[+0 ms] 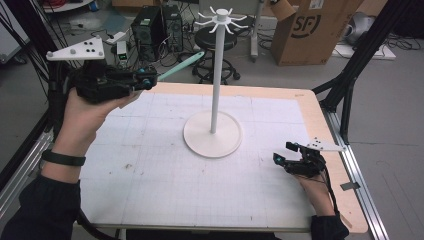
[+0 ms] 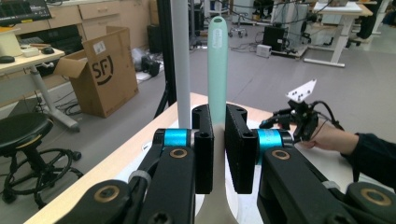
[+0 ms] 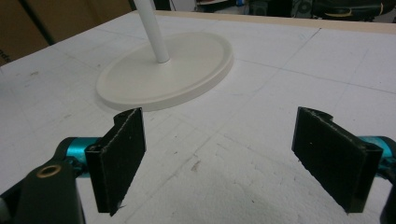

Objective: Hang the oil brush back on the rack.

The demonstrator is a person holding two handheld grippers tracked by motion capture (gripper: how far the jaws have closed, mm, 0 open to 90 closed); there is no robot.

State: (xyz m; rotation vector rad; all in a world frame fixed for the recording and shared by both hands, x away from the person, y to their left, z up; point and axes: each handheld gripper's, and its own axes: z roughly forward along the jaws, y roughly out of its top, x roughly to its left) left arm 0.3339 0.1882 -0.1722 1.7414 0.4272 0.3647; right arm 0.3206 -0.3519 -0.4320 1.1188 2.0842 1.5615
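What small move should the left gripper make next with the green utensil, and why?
Probably lift it higher toward the hooks. The left gripper is shut on the green utensil, whose tip sits well below the stand top, while the right gripper rests open on the table.

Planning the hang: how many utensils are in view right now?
1. A mint utensil is clamped in the left tool, raised left of the stand. The stand's hooks look bare, though far ones are hard to see.
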